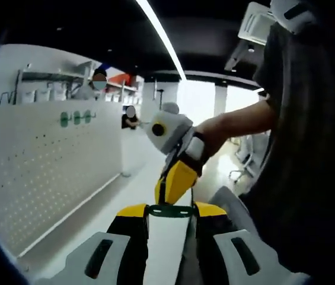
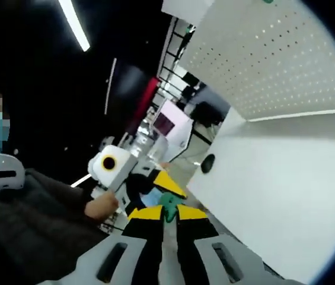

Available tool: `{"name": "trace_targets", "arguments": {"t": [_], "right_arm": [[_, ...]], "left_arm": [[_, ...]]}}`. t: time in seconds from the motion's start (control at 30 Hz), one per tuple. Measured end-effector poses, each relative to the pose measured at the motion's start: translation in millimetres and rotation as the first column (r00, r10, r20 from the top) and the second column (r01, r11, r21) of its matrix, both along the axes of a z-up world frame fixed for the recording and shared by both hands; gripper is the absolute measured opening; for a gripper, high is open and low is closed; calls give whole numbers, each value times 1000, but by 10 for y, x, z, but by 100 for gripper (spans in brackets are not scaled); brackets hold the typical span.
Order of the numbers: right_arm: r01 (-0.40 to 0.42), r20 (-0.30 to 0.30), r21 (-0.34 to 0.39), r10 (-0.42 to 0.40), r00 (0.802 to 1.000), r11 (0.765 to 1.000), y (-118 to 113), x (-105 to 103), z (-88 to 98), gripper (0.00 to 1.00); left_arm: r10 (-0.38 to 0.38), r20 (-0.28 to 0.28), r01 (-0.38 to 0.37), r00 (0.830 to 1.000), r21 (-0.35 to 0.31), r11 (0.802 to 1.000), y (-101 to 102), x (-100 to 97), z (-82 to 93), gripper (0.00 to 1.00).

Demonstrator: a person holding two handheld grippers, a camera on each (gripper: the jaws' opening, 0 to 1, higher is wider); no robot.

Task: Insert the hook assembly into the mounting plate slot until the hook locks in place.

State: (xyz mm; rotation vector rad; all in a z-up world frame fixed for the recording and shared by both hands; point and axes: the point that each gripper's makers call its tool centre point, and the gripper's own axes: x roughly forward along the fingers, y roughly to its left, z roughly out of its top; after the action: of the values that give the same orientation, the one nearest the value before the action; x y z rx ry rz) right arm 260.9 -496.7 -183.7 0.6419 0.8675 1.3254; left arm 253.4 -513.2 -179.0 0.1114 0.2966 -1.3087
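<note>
**Both tongs meet on a green part, held in the air**

In the left gripper view, the left tongs (image 1: 170, 212) rise from 6 o'clock, their yellow-tipped jaws set apart with a flat dark green plate (image 1: 170, 211) bridging the tips and clamped between them. The right tongs (image 1: 178, 181) come in from 1 o'clock, yellow jaws angled down to meet the plate's upper edge; a hand (image 1: 217, 133) grips them. A white pegboard (image 1: 42, 172) fills the 9 o'clock side, and a white surface (image 1: 137, 190) runs below it towards 12 o'clock.

The right gripper view shows the other side. The right tongs (image 2: 168, 215) rise from 6 o'clock with jaws nearly together, pinching a small green hook (image 2: 168, 206) at the tips. The left tongs (image 2: 164, 185) reach in from 10 o'clock and touch the same spot, with a hand (image 2: 101, 206) behind them. Whether the hook is seated in the plate cannot be told. The pegboard (image 2: 274, 65) lies at 1 o'clock and the surface (image 2: 286, 184) at 3 o'clock.
</note>
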Motion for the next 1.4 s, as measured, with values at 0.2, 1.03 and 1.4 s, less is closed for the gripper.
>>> {"name": "trace_targets", "arguments": {"t": [0.2,1.03,1.4], "right_arm": [[-28,-21,-6,28,999,1000,15,-33,-7,3],[-45,-134,36,50,990,998,15,-77,-17,1],[-37,-101,18,38,994,999,10,-47,-2,1]], "left_arm": [[-30,48,27,998,57,998,-8,-9,-24,30],[-126,176,90,976,198,976,-6,-8,-27,30],[-120,193,79,974,209,975,-15,19,-31,30]]}}
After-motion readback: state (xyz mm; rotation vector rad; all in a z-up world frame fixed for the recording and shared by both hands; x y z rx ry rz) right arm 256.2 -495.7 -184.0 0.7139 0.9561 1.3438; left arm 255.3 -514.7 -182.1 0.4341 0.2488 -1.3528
